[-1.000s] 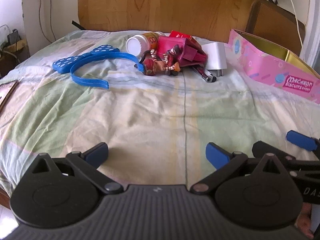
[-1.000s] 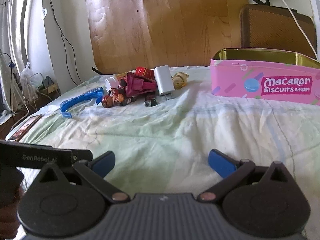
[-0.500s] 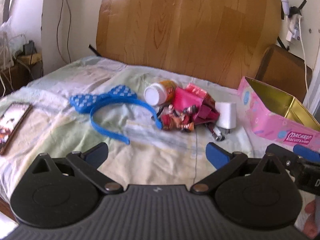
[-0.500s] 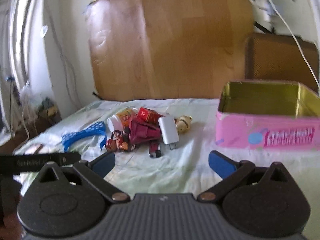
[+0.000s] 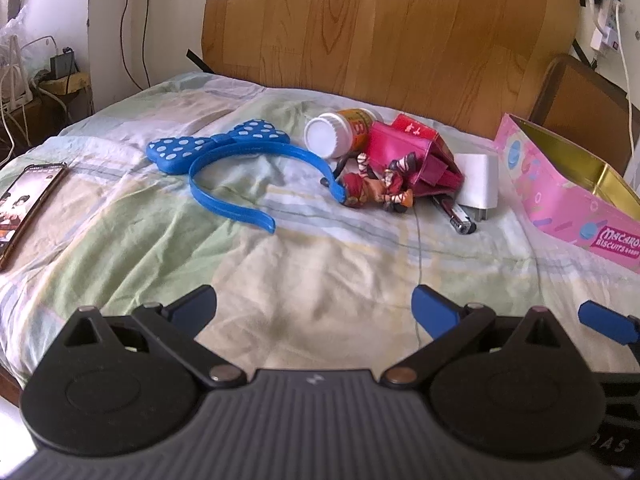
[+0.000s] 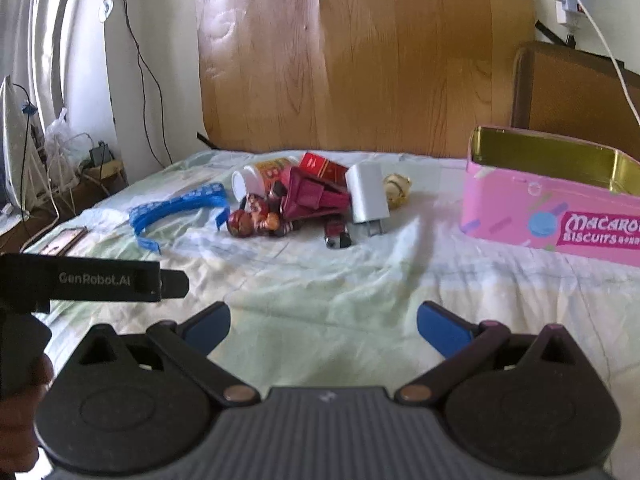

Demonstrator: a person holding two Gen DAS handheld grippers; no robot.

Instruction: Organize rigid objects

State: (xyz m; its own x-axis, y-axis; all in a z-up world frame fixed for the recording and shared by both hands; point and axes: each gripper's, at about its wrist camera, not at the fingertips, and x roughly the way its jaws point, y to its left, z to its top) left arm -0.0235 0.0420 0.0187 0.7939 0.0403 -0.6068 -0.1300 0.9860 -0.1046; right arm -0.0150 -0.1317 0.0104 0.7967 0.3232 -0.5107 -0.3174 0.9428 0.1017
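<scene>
A pile lies on the bed: a blue bow headband, a white-capped pill bottle, a magenta wallet, a small figurine, a white charger, a lighter and a red box. An open pink biscuit tin stands to the right. My left gripper and right gripper are open and empty, well short of the pile.
A phone lies at the bed's left edge. A wooden headboard stands behind the pile. A chair stands behind the tin. A small gold object lies behind the charger. Cables hang at the left wall.
Both grippers have risen and tilted back, so the pile and tin sit lower and farther in view. Both stay open. Nothing on the bed has moved.
</scene>
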